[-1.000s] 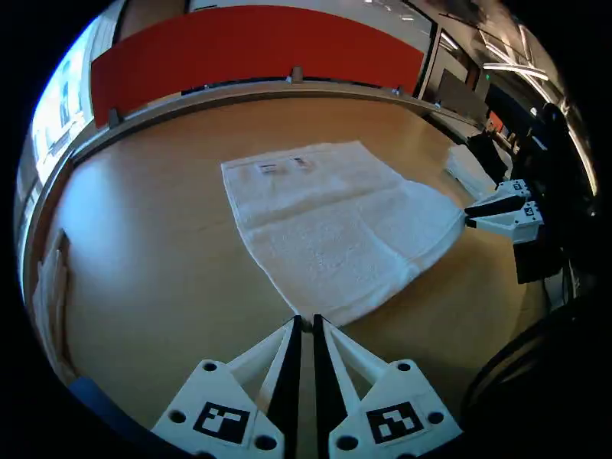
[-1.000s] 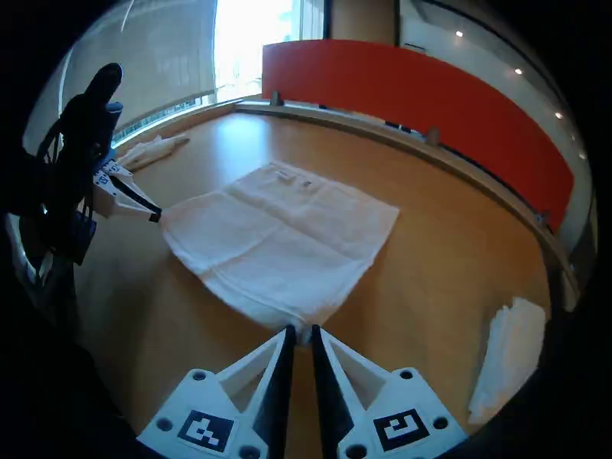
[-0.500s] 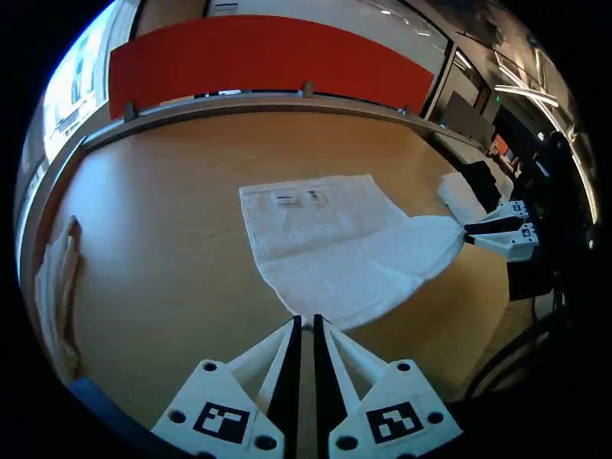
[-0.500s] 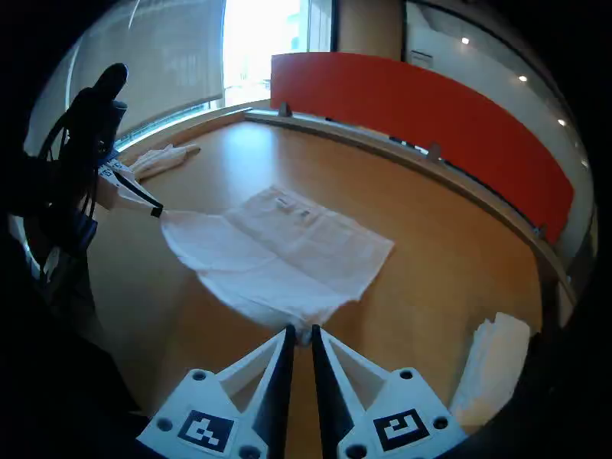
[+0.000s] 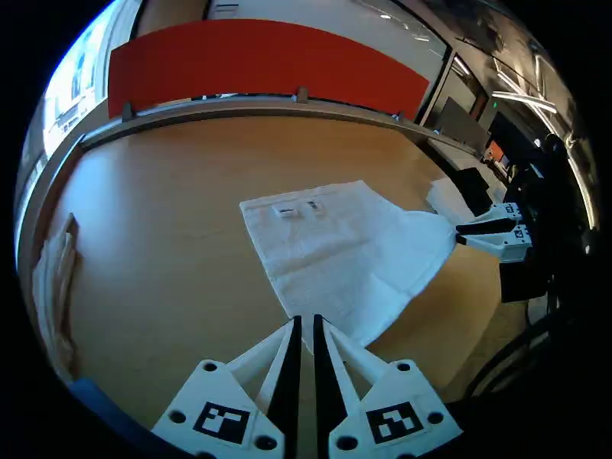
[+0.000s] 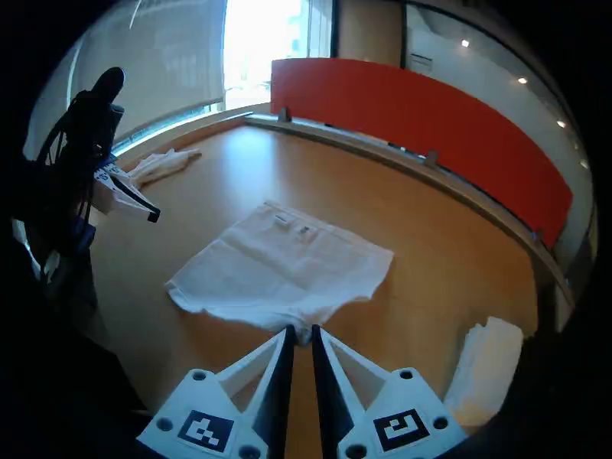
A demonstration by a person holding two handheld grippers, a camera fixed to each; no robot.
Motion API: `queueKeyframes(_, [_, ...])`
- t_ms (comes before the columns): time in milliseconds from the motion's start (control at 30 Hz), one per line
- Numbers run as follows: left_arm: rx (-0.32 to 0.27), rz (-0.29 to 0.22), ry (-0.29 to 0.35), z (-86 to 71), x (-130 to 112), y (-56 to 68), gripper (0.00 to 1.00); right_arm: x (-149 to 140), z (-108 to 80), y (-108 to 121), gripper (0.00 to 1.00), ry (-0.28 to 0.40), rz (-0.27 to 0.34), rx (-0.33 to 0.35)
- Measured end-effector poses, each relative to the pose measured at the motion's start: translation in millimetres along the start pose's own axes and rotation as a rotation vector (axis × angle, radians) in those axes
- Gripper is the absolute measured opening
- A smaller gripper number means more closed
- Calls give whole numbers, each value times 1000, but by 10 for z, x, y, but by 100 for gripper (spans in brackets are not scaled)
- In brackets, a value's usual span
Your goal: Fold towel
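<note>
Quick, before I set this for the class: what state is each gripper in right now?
Left gripper: closed, holding nothing, apart from the towel.
Right gripper: closed on the towel's near edge.

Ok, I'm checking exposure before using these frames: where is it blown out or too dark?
Right gripper view: the window is blown out, and behind the left gripper everything is black silhouette. Left gripper view: the towel is evenly lit, while the far edge of the table bows from fisheye distortion.

Towel [image 6: 283, 268] corner dropped — free of left tool [image 6: 153, 216]
</note>
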State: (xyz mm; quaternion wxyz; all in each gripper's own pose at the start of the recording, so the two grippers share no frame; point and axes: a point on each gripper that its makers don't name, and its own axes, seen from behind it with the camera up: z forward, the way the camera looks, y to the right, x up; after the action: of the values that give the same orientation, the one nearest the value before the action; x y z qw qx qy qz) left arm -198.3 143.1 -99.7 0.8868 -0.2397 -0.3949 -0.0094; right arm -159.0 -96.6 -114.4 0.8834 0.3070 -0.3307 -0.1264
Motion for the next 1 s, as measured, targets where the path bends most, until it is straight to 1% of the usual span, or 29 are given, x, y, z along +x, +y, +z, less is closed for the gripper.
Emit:
queueKeyframes(133, [9, 18, -9, 36, -16, -9, 10, -29, 13, -6, 17, -5, 0, 1])
queueKeyframes(200, [17, 25, -17, 52, -36, -22, 14, -42, 18, -11, 17, -7, 0, 2])
queueKeyframes(400, [10, 32, -30, 72, -73, -2, 65, -69, 20, -13, 17, -10, 5, 5])
queueKeyframes(733, [-5, 65, -50, 136, -194, 73, 65, -85, 19, -8, 17, -11, 3, 3])
queueKeyframes(1000, [-15, 88, -77, 270, -425, 119, 66, -137, 47, -16, 17, -18, 3, 5])
